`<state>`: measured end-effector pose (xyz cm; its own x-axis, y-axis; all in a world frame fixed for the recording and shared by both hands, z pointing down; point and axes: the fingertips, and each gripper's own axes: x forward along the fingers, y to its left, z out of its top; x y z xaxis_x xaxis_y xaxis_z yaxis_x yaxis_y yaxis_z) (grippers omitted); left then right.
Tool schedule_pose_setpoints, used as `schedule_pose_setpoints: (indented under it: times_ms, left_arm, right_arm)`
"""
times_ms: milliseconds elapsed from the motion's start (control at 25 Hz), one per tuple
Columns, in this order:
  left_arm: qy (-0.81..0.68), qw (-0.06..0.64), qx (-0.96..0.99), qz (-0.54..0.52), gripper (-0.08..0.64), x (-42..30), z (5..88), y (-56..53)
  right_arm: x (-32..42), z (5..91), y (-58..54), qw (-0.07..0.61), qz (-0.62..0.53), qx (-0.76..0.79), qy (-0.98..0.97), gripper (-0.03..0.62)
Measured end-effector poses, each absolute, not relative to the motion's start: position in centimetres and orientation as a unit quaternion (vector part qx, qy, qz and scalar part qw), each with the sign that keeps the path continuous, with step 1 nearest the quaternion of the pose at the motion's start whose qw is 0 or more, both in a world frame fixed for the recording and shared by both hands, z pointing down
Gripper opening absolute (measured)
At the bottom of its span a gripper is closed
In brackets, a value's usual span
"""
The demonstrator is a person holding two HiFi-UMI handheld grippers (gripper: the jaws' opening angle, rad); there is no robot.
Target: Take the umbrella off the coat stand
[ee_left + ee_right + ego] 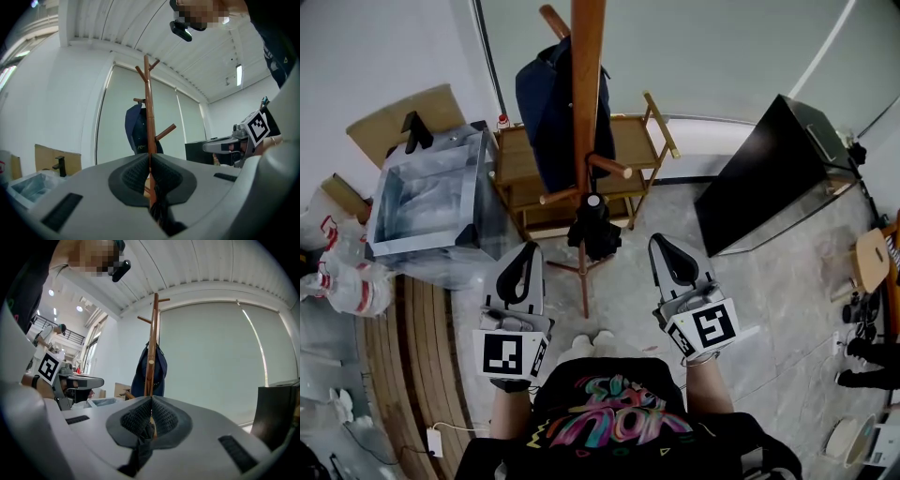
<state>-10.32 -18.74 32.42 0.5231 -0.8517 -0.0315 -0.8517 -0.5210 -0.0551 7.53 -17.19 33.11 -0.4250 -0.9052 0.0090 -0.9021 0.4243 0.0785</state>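
The black folded umbrella (595, 228) hangs low on the tall brown wooden coat stand (587, 84), close against the pole and just below the lowest pegs; which peg carries it cannot be told. Higher on the same stand hangs a dark blue jacket (548, 108), draped on the side away from the person.

Both tools point level at the stand from the near side, one to each side of the umbrella and apart from it. The left tool (528, 251) has its jaws pressed together with nothing between the pads, and its own view shows the pole (148, 103) and the jacket (136, 129) straight ahead. The right tool (661, 242) is likewise closed tight and empty, and its view also looks at the pole (153, 343).

Behind the stand is a low light wooden rack (642, 141). To its left sits a clear plastic box (422, 197), and to the right stands a black cabinet (769, 169). The stand's legs rest on a grey tiled floor (750, 300).
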Motion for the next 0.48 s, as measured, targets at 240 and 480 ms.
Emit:
schedule_pose_setpoints:
  times_ms: [240, 480]
  left_arm:
    - [0.503, 0.028, -0.864, 0.003, 0.031, -9.7, 32.9, -19.5]
    - [0.505, 0.026, -0.863, -0.004, 0.032, -9.2, 33.4, -19.8]
  right_arm:
    - [8.3, 33.3, -18.7, 0.023, -0.029, 0.521, -0.853, 0.015]
    - [8.4, 33.7, -19.3, 0.021, -0.029, 0.512, -0.858, 0.015]
